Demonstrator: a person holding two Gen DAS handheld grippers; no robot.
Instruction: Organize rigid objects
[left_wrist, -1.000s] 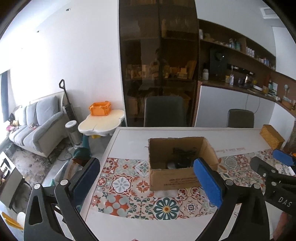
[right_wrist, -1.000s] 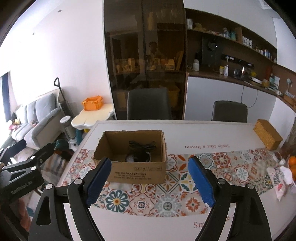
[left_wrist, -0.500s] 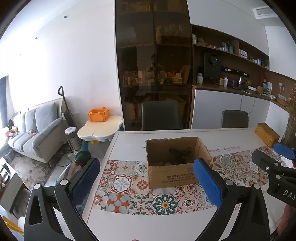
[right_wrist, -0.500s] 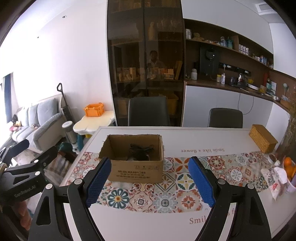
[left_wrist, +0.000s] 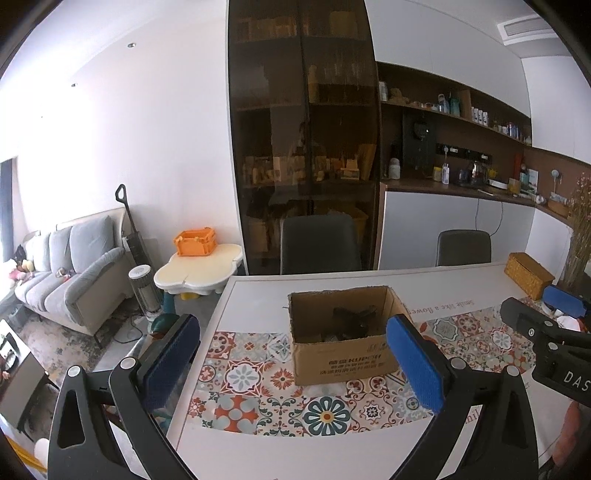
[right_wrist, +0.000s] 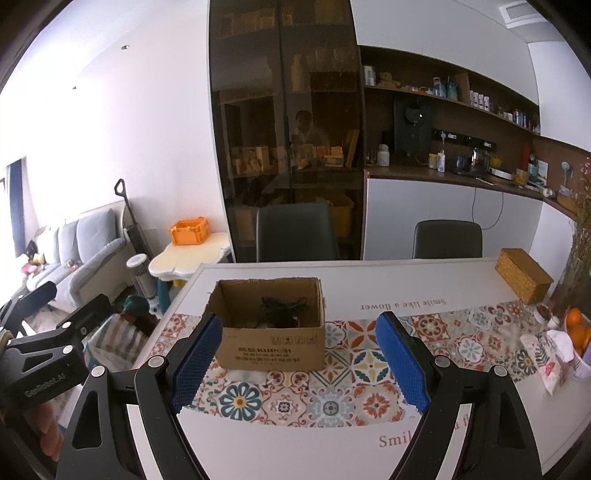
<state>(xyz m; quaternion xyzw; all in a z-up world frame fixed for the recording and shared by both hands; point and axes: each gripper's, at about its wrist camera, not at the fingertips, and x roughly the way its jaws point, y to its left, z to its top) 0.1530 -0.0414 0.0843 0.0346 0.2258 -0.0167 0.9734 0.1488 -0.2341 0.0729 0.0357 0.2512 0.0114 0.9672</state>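
Observation:
An open cardboard box (left_wrist: 343, 354) stands on the tiled table runner (left_wrist: 258, 376), and it also shows in the right wrist view (right_wrist: 273, 350). Dark objects (left_wrist: 351, 321) lie inside it, also seen from the right (right_wrist: 280, 310). My left gripper (left_wrist: 291, 362) is open and empty, held well back from the box above the table's near edge. My right gripper (right_wrist: 299, 362) is open and empty too, level with the box's front. The right gripper's body shows at the right of the left wrist view (left_wrist: 546, 343).
A woven box (right_wrist: 522, 275) stands at the table's far right. Oranges (right_wrist: 578, 328) and white packets (right_wrist: 550, 354) lie at the right edge. Two dark chairs (right_wrist: 295, 232) stand behind the table. A cream side table with an orange crate (left_wrist: 195, 242) and a sofa (left_wrist: 66, 266) are left.
Both grippers have pulled back and risen from the box, which looks smaller and farther now. Both stay open and empty.

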